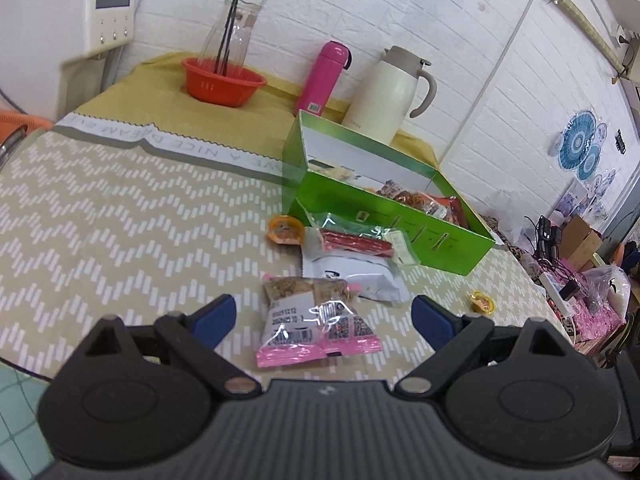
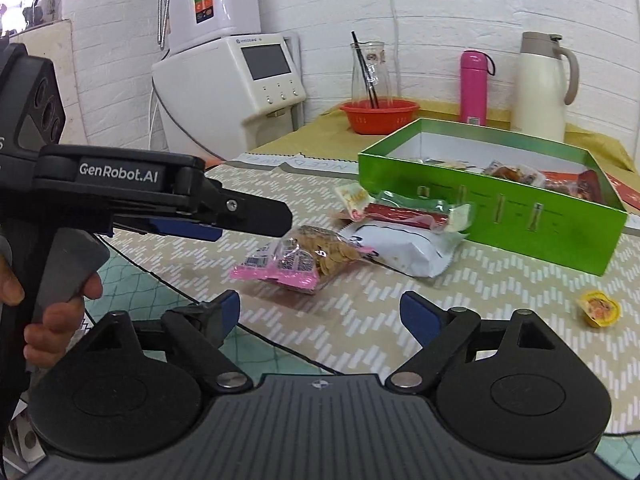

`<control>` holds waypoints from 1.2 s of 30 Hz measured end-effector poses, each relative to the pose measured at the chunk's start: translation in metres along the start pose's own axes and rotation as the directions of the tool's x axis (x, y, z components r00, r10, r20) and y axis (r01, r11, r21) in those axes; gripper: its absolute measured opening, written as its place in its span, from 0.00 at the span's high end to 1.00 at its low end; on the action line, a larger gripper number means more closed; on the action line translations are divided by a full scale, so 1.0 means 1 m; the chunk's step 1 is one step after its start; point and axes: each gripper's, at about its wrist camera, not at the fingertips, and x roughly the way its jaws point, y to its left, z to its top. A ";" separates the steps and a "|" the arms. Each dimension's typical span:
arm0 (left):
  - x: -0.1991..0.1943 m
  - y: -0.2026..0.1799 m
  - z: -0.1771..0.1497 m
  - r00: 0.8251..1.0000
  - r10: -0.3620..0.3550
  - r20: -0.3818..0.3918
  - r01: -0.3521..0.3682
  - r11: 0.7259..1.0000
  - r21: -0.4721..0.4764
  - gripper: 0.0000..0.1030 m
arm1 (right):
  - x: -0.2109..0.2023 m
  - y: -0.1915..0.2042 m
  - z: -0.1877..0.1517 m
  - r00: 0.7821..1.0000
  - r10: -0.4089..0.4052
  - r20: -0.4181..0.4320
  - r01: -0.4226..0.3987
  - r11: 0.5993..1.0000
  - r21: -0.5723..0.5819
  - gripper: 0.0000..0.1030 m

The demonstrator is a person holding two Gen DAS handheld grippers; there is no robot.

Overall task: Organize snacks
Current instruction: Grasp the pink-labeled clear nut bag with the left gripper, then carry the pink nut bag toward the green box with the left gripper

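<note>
left gripper (image 1: 323, 317): jaws wide, empty, over pink-edged clear snack bag (image 1: 316, 326) on the desk (image 1: 120, 200) | right gripper (image 2: 320, 307): wide, empty, near desk edge | open green cardboard box (image 1: 384, 220) just beyond, some snacks inside

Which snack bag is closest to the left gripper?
The clear bag with pink ends, full of brown crackers. It lies right between the left hand-held gripper fingers, ahead of the white bag and the red-strip packet.
</note>
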 end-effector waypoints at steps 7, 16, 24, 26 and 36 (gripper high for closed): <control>0.014 0.008 0.002 0.998 -0.041 -0.041 0.041 0.999 0.002 0.11 | 0.026 0.009 0.009 1.000 0.013 -0.012 -0.013 1.000 -0.010 0.00; 0.026 0.016 0.004 0.994 -0.072 -0.081 0.072 0.997 -0.007 0.26 | 0.039 0.009 0.010 1.000 0.003 -0.029 -0.004 1.000 -0.014 0.00; 0.036 0.017 0.002 0.991 -0.082 -0.106 0.081 0.997 -0.013 0.49 | 0.043 0.009 0.009 0.999 0.031 -0.033 -0.030 1.000 0.008 0.37; 0.032 0.009 0.000 0.992 -0.074 -0.100 0.075 0.997 0.007 0.52 | 0.039 0.010 0.008 0.999 0.016 -0.029 -0.016 1.000 -0.003 0.41; 0.006 -0.033 0.004 0.995 -0.085 -0.045 0.088 0.992 0.089 0.55 | -0.003 0.006 0.011 0.998 -0.004 0.057 0.003 1.000 0.006 0.45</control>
